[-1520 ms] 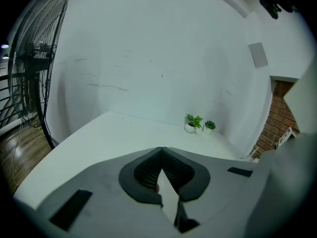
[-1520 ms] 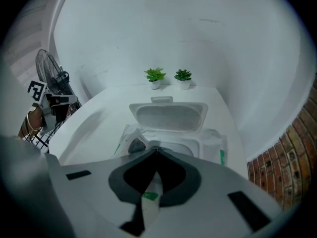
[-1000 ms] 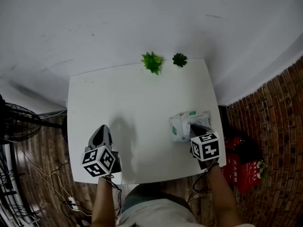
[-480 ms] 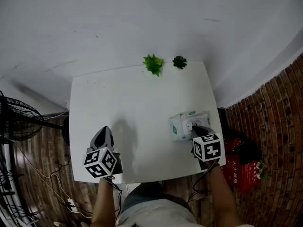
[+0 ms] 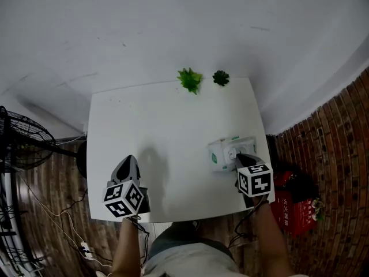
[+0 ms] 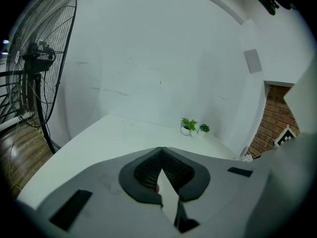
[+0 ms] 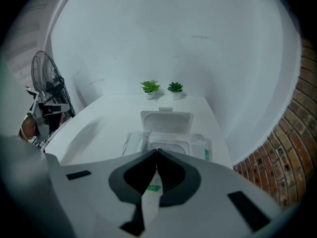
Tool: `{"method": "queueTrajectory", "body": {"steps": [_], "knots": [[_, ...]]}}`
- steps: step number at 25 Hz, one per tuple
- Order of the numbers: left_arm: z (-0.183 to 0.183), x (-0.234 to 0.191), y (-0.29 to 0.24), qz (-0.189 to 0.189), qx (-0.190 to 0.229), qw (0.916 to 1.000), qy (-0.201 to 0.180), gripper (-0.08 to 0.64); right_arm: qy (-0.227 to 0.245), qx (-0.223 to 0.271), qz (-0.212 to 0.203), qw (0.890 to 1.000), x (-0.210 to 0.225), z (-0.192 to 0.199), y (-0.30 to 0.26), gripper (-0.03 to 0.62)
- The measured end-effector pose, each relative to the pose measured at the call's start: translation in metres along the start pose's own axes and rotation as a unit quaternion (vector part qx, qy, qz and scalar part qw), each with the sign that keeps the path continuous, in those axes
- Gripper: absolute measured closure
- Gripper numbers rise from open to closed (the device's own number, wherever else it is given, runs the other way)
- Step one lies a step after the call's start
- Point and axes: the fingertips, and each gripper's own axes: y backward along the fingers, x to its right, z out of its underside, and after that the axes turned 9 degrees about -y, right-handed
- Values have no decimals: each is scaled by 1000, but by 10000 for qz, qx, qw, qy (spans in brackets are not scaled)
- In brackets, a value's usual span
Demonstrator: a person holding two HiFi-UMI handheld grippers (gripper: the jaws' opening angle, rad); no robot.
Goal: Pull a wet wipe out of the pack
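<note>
The wet wipe pack (image 5: 222,152) lies on the white table (image 5: 161,126) near its right edge, white with green marks. In the right gripper view the pack (image 7: 203,145) has its lid (image 7: 166,122) flipped up and back. My right gripper (image 5: 241,157) hangs over the near end of the pack. Its jaws (image 7: 157,151) are shut, with the tips meeting just above the pack's opening. Whether a wipe is pinched there is hidden. My left gripper (image 5: 126,167) is shut over the table's near left part, with nothing visible in it (image 6: 161,148).
Two small green potted plants (image 5: 189,79) (image 5: 220,77) stand at the table's far edge. A standing fan (image 5: 20,146) is on the floor at left, with cables near it. A red box (image 5: 291,206) sits on the brick floor at right.
The head view has shifted a little. Both grippers and the pack stay almost where they were.
</note>
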Motion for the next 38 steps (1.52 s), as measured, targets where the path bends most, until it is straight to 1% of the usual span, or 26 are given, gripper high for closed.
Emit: {"method": "queueTrajectory", "body": {"steps": [14, 22, 38], "knots": [[-4, -8, 9, -77, 99, 9999, 23, 558, -7, 88, 66, 9999, 1, -5, 8, 586], [-8, -9, 9, -36, 152, 9999, -24, 558, 30, 143, 174, 9997, 1, -8, 14, 586], [-12, -9, 17, 8, 280, 9996, 9, 558, 141, 330, 312, 9989, 1, -19, 29, 586]]}}
